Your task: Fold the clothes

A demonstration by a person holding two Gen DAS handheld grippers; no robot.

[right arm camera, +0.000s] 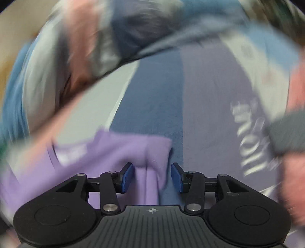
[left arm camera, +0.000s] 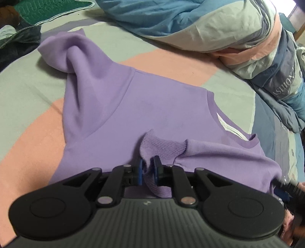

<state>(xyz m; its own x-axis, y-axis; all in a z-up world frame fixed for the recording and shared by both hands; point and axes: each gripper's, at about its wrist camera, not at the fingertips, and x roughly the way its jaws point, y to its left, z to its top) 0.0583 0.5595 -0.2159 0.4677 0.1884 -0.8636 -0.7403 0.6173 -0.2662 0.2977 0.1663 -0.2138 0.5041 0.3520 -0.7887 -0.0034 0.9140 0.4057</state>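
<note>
A purple sweatshirt point(left arm camera: 144, 106) lies spread on the bed, its neckline with a white label point(left arm camera: 228, 124) to the right and one sleeve bunched at the far left. My left gripper point(left arm camera: 148, 171) is shut on the ribbed sleeve cuff point(left arm camera: 164, 150), holding it over the sweatshirt's body. In the blurred right wrist view, my right gripper point(right arm camera: 151, 176) is open, its blue pads point(right arm camera: 126, 177) either side of a fold of the purple sweatshirt point(right arm camera: 146, 156) without pinching it.
The bedsheet point(left arm camera: 28, 89) has pink, grey-green and blue patches. A rolled duvet point(left arm camera: 190, 24) lies along the far side and right. Dark clothing point(left arm camera: 17, 43) and a green quilt point(left arm camera: 43, 9) sit at the far left. The sheet with white lettering point(right arm camera: 249, 137) fills the right wrist view.
</note>
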